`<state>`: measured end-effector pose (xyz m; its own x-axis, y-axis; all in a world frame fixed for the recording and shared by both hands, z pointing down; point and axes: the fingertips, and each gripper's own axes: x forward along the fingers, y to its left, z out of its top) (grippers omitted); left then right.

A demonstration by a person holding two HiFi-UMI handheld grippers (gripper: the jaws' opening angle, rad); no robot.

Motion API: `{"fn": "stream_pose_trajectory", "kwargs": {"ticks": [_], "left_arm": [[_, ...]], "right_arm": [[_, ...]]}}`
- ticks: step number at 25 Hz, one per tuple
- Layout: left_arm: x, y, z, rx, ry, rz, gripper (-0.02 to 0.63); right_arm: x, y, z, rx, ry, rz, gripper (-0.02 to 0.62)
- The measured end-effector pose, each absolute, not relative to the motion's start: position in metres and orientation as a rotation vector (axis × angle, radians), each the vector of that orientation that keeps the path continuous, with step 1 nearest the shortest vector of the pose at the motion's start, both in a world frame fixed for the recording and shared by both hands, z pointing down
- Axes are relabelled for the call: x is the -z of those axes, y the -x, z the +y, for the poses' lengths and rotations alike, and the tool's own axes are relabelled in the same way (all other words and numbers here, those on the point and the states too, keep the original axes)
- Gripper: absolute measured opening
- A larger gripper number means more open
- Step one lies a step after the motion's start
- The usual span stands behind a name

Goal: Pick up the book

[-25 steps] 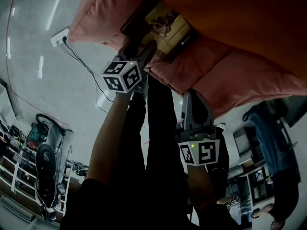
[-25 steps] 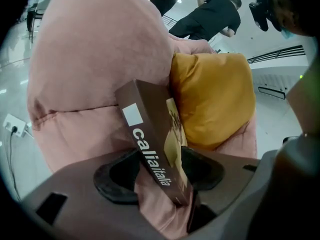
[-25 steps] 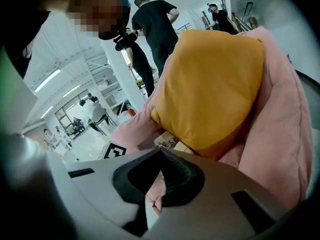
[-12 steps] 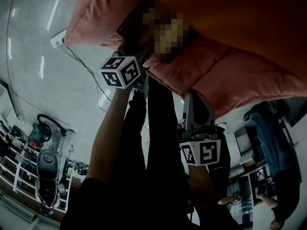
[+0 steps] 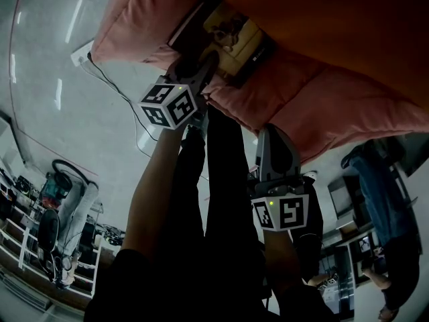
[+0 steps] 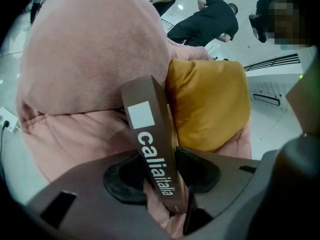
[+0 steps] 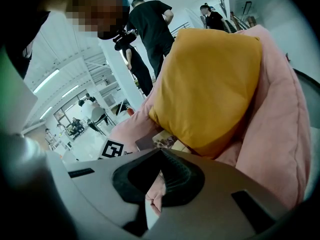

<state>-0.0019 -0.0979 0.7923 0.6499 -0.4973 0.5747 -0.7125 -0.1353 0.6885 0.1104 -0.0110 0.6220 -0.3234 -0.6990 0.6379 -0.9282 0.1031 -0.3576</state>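
Left gripper view: book (image 6: 150,151) between fingers (image 6: 121,178)

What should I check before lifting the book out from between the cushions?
1. Book between the left gripper's jaws: ok, they close on its spine.
2. Grip free of fabric: not ok, a fold of the pink cushion sits beside the spine.
3. Book clear of the yellow cushion: not ok, it presses against the cover.
4. Right gripper out of the way: ok, jaws together, empty.
5. Grip depth: cannot tell.
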Motion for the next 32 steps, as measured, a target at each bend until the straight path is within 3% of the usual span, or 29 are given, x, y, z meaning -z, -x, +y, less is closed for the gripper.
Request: {"fn": "stream_pose_trajectory", "kwargs": {"ticks": [32], "left_arm": [[-0.719, 0.002, -0.069, -0.257, -1.986, -0.997, 0.141]], "right_arm": [[-0.592, -0.106, 0.018, -1.001, -1.646, -2.109, 0.002]]}}
